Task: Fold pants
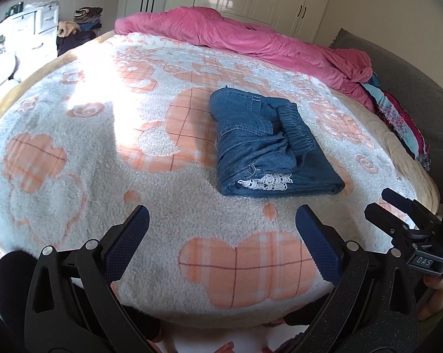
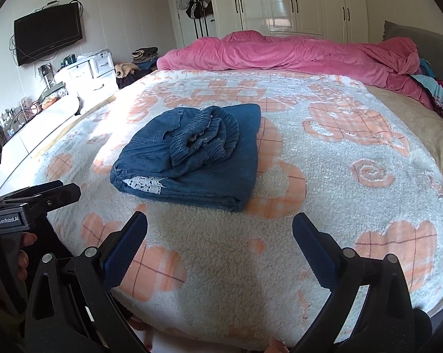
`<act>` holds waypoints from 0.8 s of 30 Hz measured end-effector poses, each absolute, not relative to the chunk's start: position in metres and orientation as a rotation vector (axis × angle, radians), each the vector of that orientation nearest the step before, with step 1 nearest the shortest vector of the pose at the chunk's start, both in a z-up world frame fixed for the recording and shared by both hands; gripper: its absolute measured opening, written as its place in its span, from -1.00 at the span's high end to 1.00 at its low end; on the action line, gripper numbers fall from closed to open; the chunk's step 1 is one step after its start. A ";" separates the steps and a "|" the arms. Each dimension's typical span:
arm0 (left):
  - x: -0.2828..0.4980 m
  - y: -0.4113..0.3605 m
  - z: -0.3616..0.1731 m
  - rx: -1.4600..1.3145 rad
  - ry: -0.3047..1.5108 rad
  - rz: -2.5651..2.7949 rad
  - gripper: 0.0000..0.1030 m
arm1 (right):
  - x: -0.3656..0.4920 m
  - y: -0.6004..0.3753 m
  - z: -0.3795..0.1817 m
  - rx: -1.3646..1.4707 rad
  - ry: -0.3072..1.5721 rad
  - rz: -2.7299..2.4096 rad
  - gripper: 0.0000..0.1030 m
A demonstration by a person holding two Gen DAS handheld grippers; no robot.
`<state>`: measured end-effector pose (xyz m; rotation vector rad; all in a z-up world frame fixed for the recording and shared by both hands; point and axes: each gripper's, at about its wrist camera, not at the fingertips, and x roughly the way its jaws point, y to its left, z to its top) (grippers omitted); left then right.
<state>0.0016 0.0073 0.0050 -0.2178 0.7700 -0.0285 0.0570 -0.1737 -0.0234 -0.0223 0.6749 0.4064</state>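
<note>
— While my left gripper hangs over the near edge of the bed, what does its camera give you?

— My jaws there stand wide apart with nothing between them, only the fleecy white-and-orange blanket below. The pants, blue denim, lie folded into a compact bundle on that blanket, ahead of me and a little to the right, well apart from my fingertips. A strip of white lace peeks out at the bundle's near edge. A pink duvet is heaped along the far side of the bed. At the right edge I see my other tool, the right gripper; from this angle I cannot say much about it.

— And from the right wrist?

— My right gripper is just as wide open and empty. The pants sit ahead, slightly to the left, their gathered elastic waistband bunched on top of the fold. The left gripper shows at the left border, and fingers of the hand holding it appear below it, I think, though it is dim there. White wardrobes line the back wall.
</note>
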 end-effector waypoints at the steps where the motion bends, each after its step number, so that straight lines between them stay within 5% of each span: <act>1: 0.001 0.007 0.005 -0.217 0.771 -0.028 -0.82 | 0.057 -0.174 -0.023 -0.023 0.675 0.406 -0.91; 24: 0.000 0.004 0.010 -0.201 0.768 -0.018 -0.82 | 0.056 -0.175 -0.020 -0.020 0.677 0.405 -0.91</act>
